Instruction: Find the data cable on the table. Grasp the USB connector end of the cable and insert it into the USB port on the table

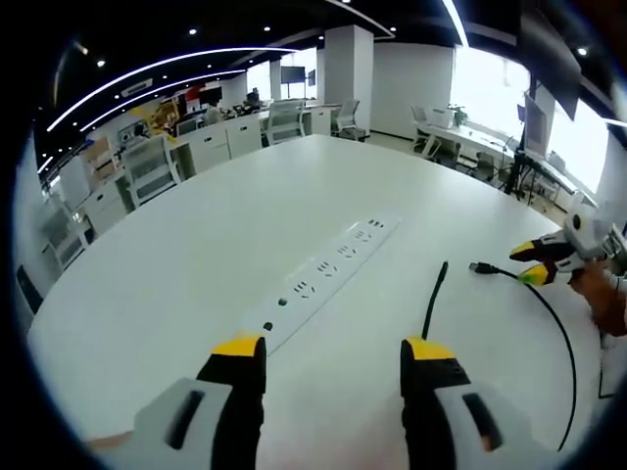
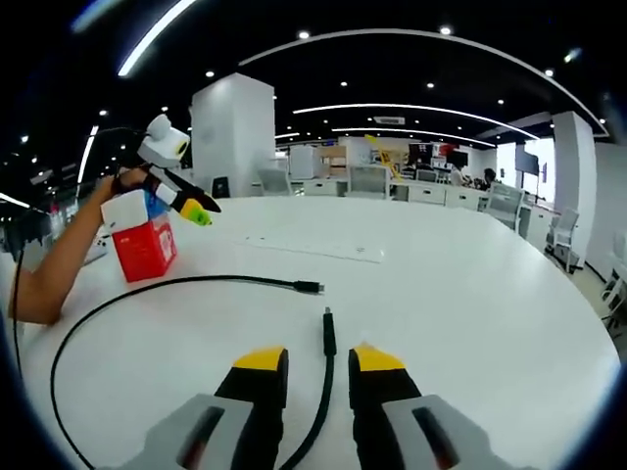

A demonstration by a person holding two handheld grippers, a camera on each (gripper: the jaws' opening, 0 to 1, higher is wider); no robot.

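Cable: black data cable lies loose on white table, long loop curving from left side toward centre.
Cable ends: one small plug end lies mid-table in right gripper view; other end pokes up between right gripper's yellow tips.
Right gripper: jaws close on either side of cable, narrow gap; contact w/ cable can't be confirmed, so grip state can't tell.
Left gripper: jaws wide apart, nothing between them; low over table, near end of power strip.
Left gripper view, cable: black end rises just ahead of right-hand jaw; a connector sits beside other gripper, which comes in from right w/ a hand behind it.
Power strip: white, flat, flush w/ table; row of sockets, small dark ports near its close end; apart from cable.
Red box: red-and-white box on table at left in right gripper view, by a person's forearm.
Background: open office, desks, chairs, white pillar.
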